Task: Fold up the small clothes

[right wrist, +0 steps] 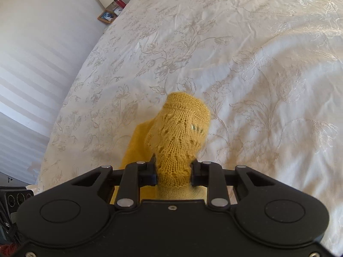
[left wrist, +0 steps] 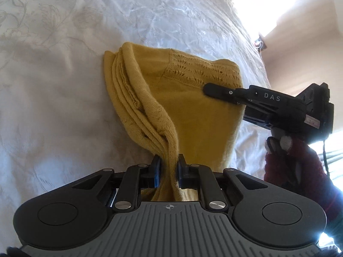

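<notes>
Two grips are kept on one yellow knitted garment (left wrist: 193, 111) above the white embroidered bedspread (left wrist: 53, 107). A bunched, ribbed edge is clamped by the left gripper (left wrist: 167, 171); the lace-patterned end with the glittery hem is pinched by the right gripper (right wrist: 173, 173), probably so the knit can be stretched flat before folding.

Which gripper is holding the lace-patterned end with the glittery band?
The right gripper: it pinches the yellow knit garment at its openwork, gold-trimmed end. The left gripper grips a plain bunched fold instead.
</notes>
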`<action>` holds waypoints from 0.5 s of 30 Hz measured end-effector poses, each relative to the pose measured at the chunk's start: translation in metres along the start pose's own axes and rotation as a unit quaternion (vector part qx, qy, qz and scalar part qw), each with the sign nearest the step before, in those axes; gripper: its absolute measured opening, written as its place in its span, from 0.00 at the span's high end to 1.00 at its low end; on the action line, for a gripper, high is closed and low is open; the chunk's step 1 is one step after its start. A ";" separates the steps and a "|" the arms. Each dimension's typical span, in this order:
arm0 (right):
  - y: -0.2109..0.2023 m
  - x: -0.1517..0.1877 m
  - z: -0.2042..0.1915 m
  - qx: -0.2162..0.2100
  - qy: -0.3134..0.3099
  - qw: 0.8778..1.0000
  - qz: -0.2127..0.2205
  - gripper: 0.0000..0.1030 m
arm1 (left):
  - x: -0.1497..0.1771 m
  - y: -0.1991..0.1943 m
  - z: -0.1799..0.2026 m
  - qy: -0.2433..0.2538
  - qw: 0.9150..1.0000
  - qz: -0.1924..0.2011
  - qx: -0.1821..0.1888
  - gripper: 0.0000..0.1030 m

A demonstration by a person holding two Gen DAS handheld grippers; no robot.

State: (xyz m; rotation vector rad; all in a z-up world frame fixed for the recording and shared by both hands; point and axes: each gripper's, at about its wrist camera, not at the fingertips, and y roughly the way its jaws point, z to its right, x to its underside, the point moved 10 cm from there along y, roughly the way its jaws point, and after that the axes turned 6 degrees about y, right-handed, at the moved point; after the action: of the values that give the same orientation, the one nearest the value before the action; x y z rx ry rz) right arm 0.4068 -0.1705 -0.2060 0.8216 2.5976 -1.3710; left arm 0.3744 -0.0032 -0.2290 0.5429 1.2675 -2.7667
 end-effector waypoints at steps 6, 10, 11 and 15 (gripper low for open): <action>-0.042 0.039 0.008 -0.002 0.015 1.000 -0.009 0.65 | 0.044 0.007 0.032 0.012 0.999 -0.028 0.028 0.86; -0.065 0.064 0.017 -0.014 0.038 0.999 -0.018 0.65 | 0.071 0.015 0.049 0.010 0.998 -0.043 0.039 0.86; -0.070 0.070 0.020 -0.015 0.039 0.999 -0.020 0.65 | 0.076 0.016 0.052 0.011 0.998 -0.044 0.040 0.86; -0.085 0.081 0.041 0.019 0.013 1.000 -0.019 0.65 | 0.092 0.026 0.056 0.008 0.998 -0.049 0.026 0.86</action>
State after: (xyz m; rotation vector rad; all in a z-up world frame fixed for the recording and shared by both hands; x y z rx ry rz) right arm 0.2890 -0.2076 -0.1939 0.8029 2.6279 -1.4331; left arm 0.2765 -0.0526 -0.2449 0.5213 1.2625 -2.8878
